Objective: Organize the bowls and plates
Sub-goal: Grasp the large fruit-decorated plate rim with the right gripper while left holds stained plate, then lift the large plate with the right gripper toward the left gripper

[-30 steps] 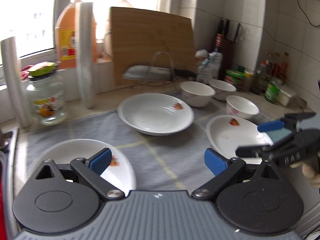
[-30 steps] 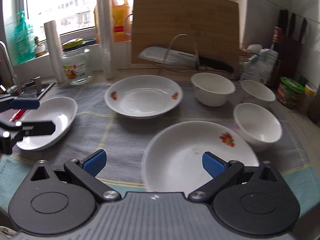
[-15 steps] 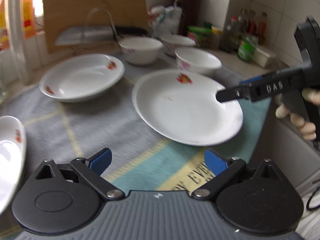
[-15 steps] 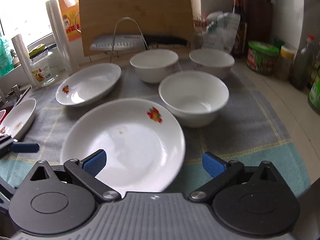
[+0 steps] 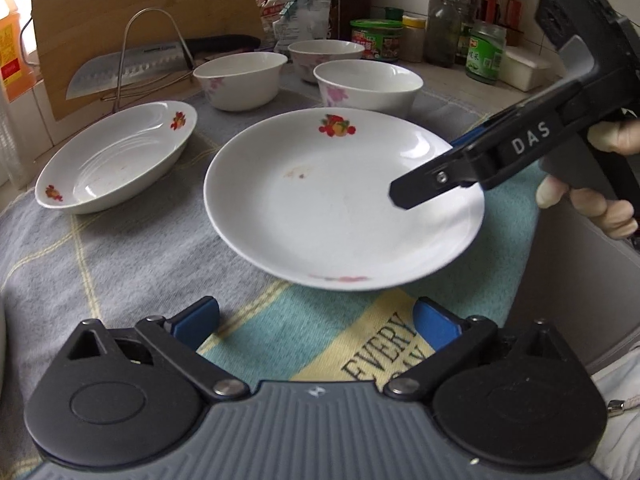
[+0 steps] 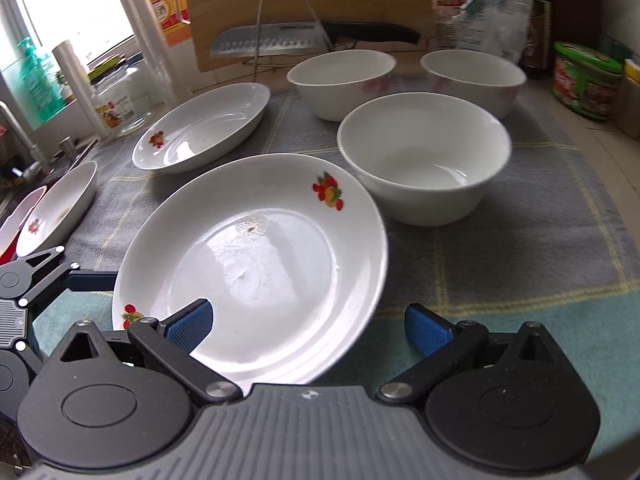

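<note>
White plate (image 5: 344, 200) ahead, no grip yet. Left gripper (image 5: 316, 320) just opened wide, empty; right gripper (image 6: 308, 324) open too. Slide one pad under rim, squeeze gently, lift flat.

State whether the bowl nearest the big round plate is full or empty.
Empty: the bowl shows a bare white inside, beside the plate.

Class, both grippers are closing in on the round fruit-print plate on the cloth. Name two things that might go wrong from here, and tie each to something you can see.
1. The plate lies flat on the soft cloth, so a finger may struggle to get under its rim and could snag the fabric.
2. The nearest bowl sits close beside the plate's far edge; a tilted lift may knock it.
3. The left gripper and right gripper, both open, approach one plate and might collide.
</note>
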Demonstrator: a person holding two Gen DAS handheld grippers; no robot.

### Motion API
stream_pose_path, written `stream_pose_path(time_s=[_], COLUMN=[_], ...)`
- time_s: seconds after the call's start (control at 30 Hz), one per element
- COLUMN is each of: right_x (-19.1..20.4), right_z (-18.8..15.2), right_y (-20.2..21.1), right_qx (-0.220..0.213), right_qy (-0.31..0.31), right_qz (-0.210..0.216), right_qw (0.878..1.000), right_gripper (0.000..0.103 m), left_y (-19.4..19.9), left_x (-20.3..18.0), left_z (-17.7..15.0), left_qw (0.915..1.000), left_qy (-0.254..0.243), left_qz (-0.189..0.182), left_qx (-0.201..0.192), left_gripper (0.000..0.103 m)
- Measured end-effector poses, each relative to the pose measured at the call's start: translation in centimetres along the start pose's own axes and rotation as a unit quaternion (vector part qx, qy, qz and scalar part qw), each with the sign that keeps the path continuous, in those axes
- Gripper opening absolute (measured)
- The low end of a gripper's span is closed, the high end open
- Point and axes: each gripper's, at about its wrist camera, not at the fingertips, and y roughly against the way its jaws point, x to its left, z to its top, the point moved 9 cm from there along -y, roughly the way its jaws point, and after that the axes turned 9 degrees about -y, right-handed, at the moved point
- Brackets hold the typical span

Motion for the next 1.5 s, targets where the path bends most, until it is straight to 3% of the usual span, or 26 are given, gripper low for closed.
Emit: stream_pose_path(time_s=[0.6,1.03,1.5], right_x=[1.0,1.6,1.7], right_z=[3.0,3.1,3.3], right_y=[-2.6,-2.9,-3.0], right_qx=[0.009,0.017,0.036], right_qy=[0.038,0.045,0.034], right_qz=[0.039,0.048,0.048], right_qw=[0.998,0.998,0.998], right_gripper=[0.103,0.103,0.103], left_y=[-1.1,-1.9,-2.0], left_x=[0.4,0.8,0.6], left_z=[1.0,1.6,1.8], left_qw=[0.9982,0.9927,0.9869], left_qy=[-0.042,-0.087,-0.12], left_qz=[-0.036,-0.078,-0.098], left_qx=[-0.022,-0.031,-0.046], left_gripper=[0.103,0.103,0.103])
